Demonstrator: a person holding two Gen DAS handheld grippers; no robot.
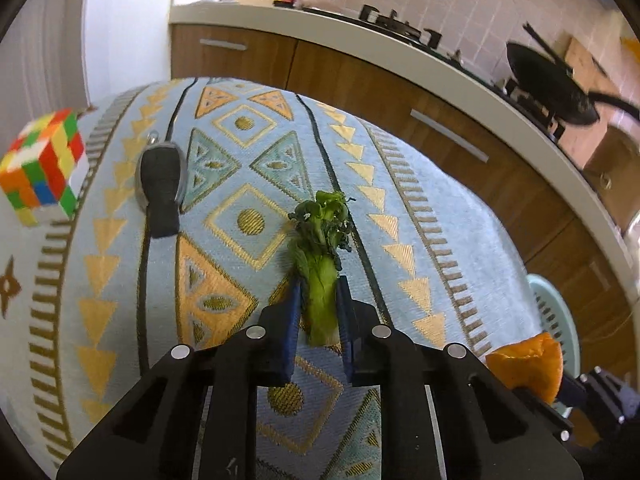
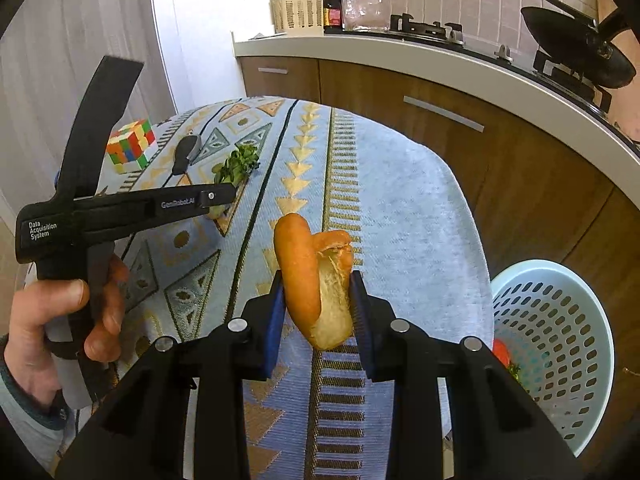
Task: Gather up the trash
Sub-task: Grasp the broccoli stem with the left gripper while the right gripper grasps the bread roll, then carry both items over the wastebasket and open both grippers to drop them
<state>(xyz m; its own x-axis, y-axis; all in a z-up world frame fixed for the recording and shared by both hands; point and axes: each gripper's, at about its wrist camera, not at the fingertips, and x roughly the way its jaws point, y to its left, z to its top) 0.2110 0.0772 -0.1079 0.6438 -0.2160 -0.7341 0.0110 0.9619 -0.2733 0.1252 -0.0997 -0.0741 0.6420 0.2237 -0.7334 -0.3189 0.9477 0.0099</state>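
While both pairs of jaws are closed on scraps, these lines judge how each piece will handle.

Left gripper [image 1: 318, 316]: its blue pads are pressed on the pale stalk end of the leafy green scrap [image 1: 322, 264], low centre of the left wrist view; the leaves reach forward over the cloth.

Green scrap, handling: light, limp and probably damp. The stalk is the firm part, so the hold there looks right; the wilted leaves would likely tear or slip.

Right gripper [image 2: 318, 312]: closed on the torn bread piece [image 2: 316, 280], held at centre of the right wrist view, crust on the left, white crumb on the right. Whether it clears the cloth I cannot tell.

Bread, handling: light and springy. It will squash under a hard squeeze and may shed crumbs; the crust side gives the surer purchase.

Basket [image 2: 576, 280]: pale blue, perforated, at the lower right of the right wrist view beside the table's edge, with something red and green already inside; it seems the place for the trash.

Surface: a patterned tablecloth [image 2: 400, 208], woven, blue and gold, likely grippy rather than slick.

Also on the cloth: a colour cube [image 1: 42, 172] at the left edge and a black-handled tool [image 1: 160, 184] just right of it, neither looking like trash.

Room: a kitchen, with a white worktop [image 2: 400, 56] over brown cupboards across the top, and a black pan [image 2: 580, 44] on the hob at upper right.
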